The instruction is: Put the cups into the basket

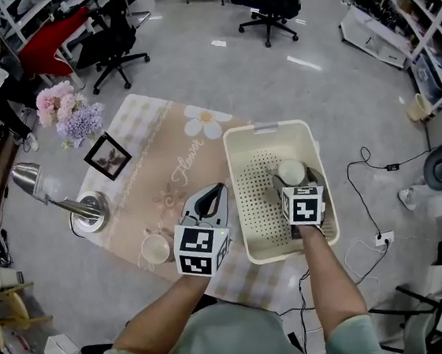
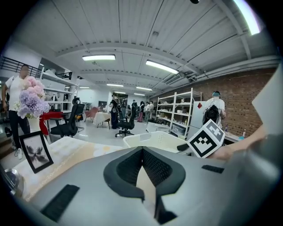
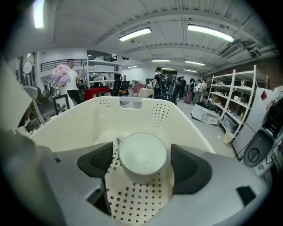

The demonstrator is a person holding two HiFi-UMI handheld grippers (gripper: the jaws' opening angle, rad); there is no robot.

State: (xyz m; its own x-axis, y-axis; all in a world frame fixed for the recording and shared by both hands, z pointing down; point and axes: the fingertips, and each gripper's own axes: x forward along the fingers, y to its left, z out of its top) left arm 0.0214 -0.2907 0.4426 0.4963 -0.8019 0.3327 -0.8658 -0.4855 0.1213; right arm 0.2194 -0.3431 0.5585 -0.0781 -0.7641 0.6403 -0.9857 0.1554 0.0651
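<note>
Basket cup (image 1: 291, 171): stands inside the basket (image 1: 235, 202), on the perforated floor toward its right side.
Its pose: upright, mouth up, long axis vertical. The small handle points away from the holder and a little left.
Right gripper (image 3: 142, 154): reaches into the basket with its jaws spread to either side of this cup. A thin strip of basket floor shows between each pad and the cup wall, so it looks let go rather than pinched.
Table cup (image 1: 155, 249): sits outside the basket on the cloth-covered table (image 1: 154, 184), near the front edge. It is upright, mouth up, long axis vertical. I cannot make out its handle.
Left gripper (image 2: 142, 152): jaw tips pressed together with nothing between them. It hovers over the table between the table cup and the basket.
Key relation: the table cup lies just left of the left gripper, level with its marker cube and not ahead of the tips. The jaws point away from the person, past the cup.
Nearer hand: the left, clearly. The right is well apart, across the basket wall.
Judged next move: the left gripper draws back or swings left, opens, and takes the table cup from the side.
Farther out: lamp (image 1: 89, 212), picture frame (image 1: 108, 156) and flowers (image 1: 67, 112) stand along the table's left, clear of that path.
</note>
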